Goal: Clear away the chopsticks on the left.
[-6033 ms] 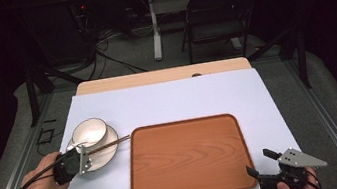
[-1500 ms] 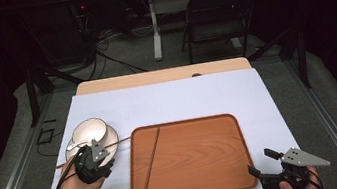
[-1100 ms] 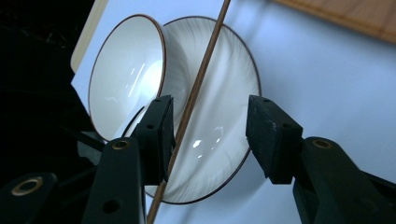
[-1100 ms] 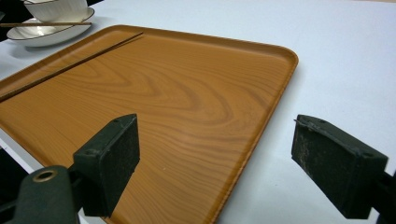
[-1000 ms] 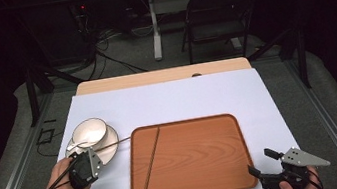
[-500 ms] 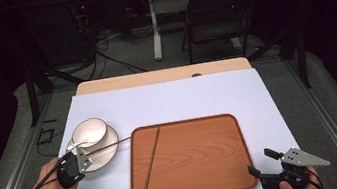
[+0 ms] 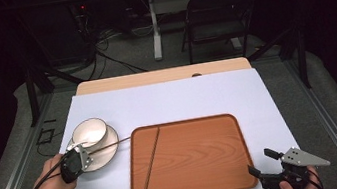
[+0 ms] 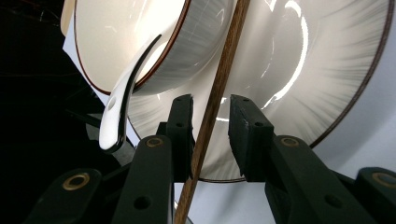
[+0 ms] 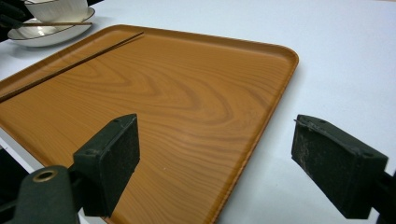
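Note:
A white bowl (image 7: 89, 132) sits on a white saucer (image 7: 109, 154) at the table's left, a white spoon (image 8: 122, 100) leaning on the bowl's rim. One brown chopstick (image 7: 108, 145) lies across the saucer. My left gripper (image 7: 83, 153) is open at the saucer's near edge, its jaws narrowly apart on either side of that chopstick (image 8: 219, 88). A second chopstick (image 7: 150, 164) lies inside the wooden tray (image 7: 195, 151) near its left side. My right gripper (image 7: 260, 160) is wide open off the tray's near right corner, holding nothing (image 9: 215, 128).
A white mat (image 7: 167, 102) covers the table, with a bare wooden strip (image 7: 163, 76) at the far edge. A dark folding chair (image 7: 218, 16) and cables stand on the floor beyond. The tray's right part (image 9: 177, 93) holds nothing.
A chopstick that lay on the saucer now lies in the tray. My left gripper went from the tray's left edge back to the saucer and now straddles the other chopstick. The right gripper stayed put.

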### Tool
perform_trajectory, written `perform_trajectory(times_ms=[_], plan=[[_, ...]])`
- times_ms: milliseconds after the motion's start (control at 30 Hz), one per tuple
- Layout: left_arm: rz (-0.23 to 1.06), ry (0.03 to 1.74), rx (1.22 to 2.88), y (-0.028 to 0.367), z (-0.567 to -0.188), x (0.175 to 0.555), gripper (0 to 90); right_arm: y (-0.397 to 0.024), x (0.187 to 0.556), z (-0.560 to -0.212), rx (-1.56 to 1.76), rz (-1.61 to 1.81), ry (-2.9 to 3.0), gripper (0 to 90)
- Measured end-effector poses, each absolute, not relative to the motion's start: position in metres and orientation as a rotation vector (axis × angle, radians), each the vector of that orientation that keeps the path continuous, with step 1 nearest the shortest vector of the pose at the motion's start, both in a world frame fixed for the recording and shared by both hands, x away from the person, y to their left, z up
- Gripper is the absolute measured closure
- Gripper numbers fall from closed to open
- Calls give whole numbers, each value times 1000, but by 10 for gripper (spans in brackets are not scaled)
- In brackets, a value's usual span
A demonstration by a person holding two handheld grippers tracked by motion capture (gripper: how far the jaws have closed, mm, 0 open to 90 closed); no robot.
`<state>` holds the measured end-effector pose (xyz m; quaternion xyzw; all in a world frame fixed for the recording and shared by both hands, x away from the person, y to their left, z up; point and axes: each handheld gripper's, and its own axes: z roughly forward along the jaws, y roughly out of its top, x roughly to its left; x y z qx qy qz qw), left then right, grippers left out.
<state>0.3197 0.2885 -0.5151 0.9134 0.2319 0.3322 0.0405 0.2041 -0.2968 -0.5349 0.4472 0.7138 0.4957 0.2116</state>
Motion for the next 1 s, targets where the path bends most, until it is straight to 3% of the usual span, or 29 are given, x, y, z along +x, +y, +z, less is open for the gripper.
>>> perform_trajectory(times_ms=[733, 1000], plan=[[1043, 531, 2943, 278, -522, 325, 834, -297, 204, -535, 1243, 1379, 1984, 148], [1075, 474, 2950, 277, -519, 321, 840, -297, 204, -535, 1242, 1379, 1984, 148]])
